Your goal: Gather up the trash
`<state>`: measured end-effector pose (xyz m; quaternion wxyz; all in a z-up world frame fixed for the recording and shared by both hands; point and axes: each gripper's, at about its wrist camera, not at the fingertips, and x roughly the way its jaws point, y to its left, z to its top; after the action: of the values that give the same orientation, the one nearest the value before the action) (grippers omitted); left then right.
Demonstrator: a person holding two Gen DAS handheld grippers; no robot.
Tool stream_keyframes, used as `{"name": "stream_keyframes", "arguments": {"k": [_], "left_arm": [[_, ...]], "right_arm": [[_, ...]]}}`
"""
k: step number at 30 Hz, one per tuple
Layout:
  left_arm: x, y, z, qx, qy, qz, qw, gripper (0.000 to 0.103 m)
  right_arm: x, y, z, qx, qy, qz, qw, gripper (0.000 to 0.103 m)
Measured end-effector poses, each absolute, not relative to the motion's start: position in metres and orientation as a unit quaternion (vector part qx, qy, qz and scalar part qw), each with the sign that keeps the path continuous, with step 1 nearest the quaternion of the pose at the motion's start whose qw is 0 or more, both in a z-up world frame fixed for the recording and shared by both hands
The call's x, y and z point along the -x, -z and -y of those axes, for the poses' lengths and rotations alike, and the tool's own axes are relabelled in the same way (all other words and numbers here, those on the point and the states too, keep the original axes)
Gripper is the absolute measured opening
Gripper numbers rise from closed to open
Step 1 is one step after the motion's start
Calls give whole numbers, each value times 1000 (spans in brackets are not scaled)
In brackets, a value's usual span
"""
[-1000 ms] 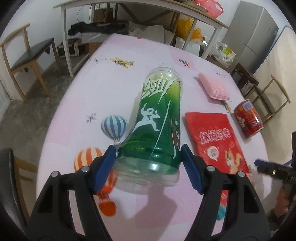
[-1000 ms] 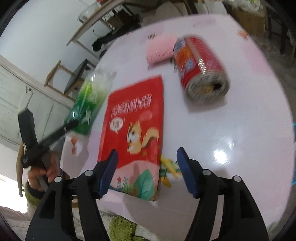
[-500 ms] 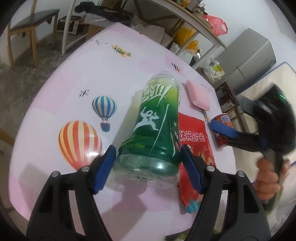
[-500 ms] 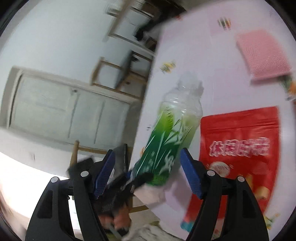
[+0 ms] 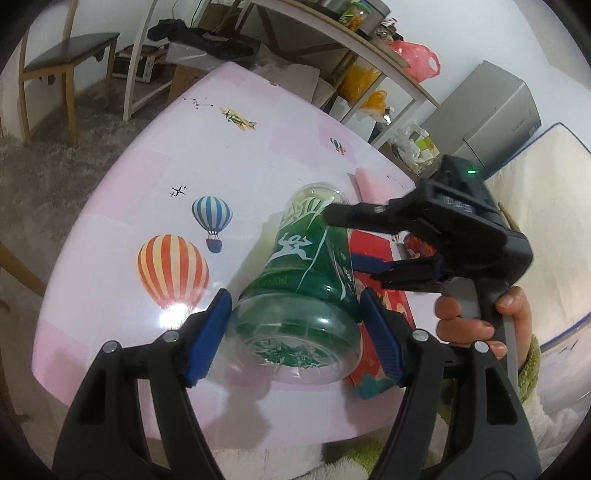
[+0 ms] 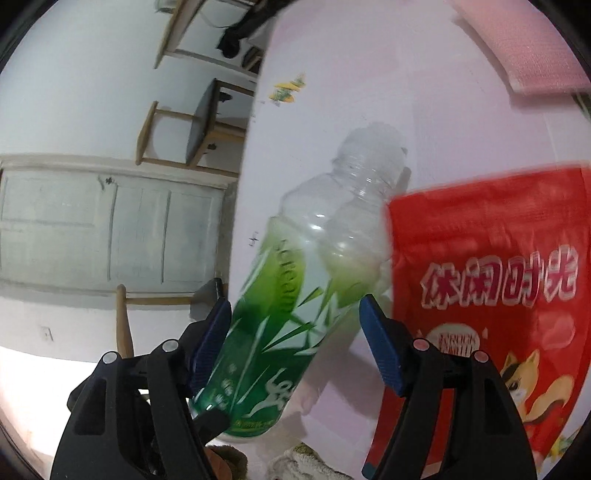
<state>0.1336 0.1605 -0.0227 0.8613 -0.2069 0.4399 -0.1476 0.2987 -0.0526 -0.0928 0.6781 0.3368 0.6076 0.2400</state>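
An uncapped clear bottle with a green label (image 5: pixel 303 280) is tilted above the pink table (image 5: pixel 147 184), neck pointing away. My left gripper (image 5: pixel 295 334) is shut on its base, a blue pad on each side. My right gripper (image 5: pixel 341 236), held by a hand (image 5: pixel 465 325), reaches in from the right with its fingers astride the bottle's upper half. In the right wrist view the bottle (image 6: pixel 295 302) runs between the pads of the right gripper (image 6: pixel 295 332), which is open with a gap at the right pad. A red snack pouch (image 6: pixel 491 295) lies flat beside the bottle.
A red can (image 5: pixel 419 247) lies behind the right gripper, and a pink pad (image 6: pixel 524 48) sits farther back on the table. Beyond the table stand a wooden chair (image 5: pixel 62 62), a white shelf table (image 5: pixel 332 29) with bags and a grey fridge (image 5: pixel 495 118).
My right gripper has swung in from the right, away from the pouch and can, and now straddles the bottle. My left gripper has kept its grip and shifted and rolled a little.
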Motion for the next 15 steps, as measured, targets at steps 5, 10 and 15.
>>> {"name": "stream_keyframes", "arguments": {"k": [5,10,15], "left_arm": [[-121,21,-143,146,128,-443,875,68],[-110,14,-131,139,146,-439,875,66],[-102,4,-130,159,198,-431,866,67]], "right_arm": [[-291,102,47,-356,-231,-607,671,71],[-283,97,42,-345,-231,-596,687,64],[-277,81,54,-341,-249,-577,699,62]]}}
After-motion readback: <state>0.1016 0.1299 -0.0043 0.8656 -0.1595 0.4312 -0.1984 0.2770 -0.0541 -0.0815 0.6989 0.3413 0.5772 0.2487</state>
